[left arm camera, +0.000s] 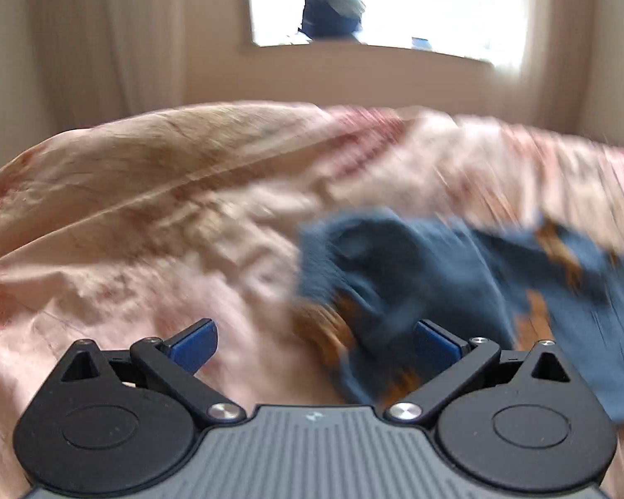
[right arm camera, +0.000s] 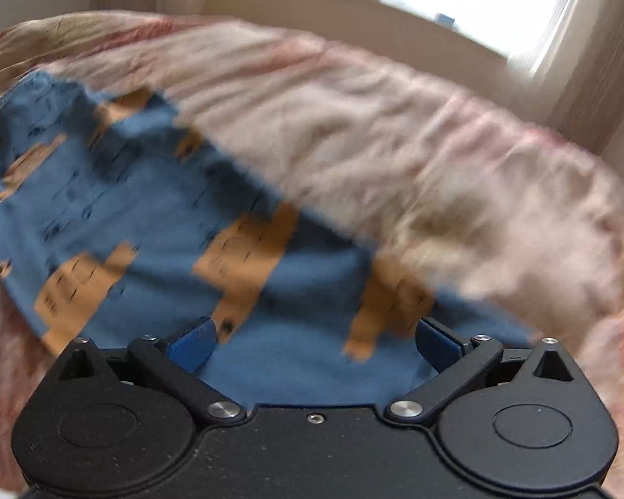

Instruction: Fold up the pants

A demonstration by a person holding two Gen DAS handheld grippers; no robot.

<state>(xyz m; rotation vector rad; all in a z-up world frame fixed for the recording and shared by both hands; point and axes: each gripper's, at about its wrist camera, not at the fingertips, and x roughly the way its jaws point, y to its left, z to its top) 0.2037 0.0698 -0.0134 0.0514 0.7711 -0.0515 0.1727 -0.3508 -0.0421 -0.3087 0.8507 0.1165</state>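
Blue pants with orange animal prints lie on a pink floral bedsheet. In the left wrist view the pants (left arm camera: pixel 457 274) lie bunched to the right, and one end reaches down between my fingers. My left gripper (left arm camera: pixel 316 345) is open, with its blue pads wide apart just above that end. In the right wrist view the pants (right arm camera: pixel 154 216) spread from the upper left down to my fingers. My right gripper (right arm camera: pixel 316 341) is open over the near edge of the fabric. Both views are motion-blurred.
The wrinkled pink bedsheet (left arm camera: pixel 145 216) covers the whole bed, and it also shows in the right wrist view (right arm camera: pixel 416 158). Beyond the bed are a beige wall, curtains and a bright window (left arm camera: pixel 395 0) with a dark object (left arm camera: pixel 333 8) on the sill.
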